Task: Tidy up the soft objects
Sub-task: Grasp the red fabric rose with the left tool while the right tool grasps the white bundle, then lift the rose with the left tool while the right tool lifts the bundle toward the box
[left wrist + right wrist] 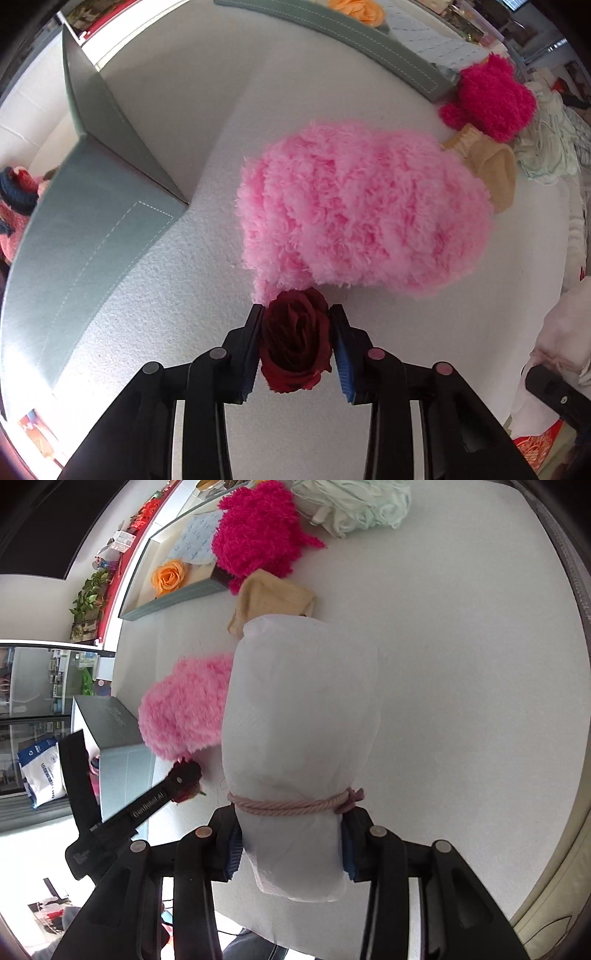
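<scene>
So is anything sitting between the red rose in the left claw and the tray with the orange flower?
Yes. The fluffy pink yarn ball lies just ahead of the red rose, between it and the tray; lifted, the rose could pass above it.

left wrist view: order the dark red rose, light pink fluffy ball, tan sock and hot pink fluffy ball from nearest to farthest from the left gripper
1. dark red rose: between the left gripper fingers.
2. light pink fluffy ball: just beyond the rose.
3. tan sock: behind it, to the right.
4. hot pink fluffy ball: farthest, upper right.
</scene>
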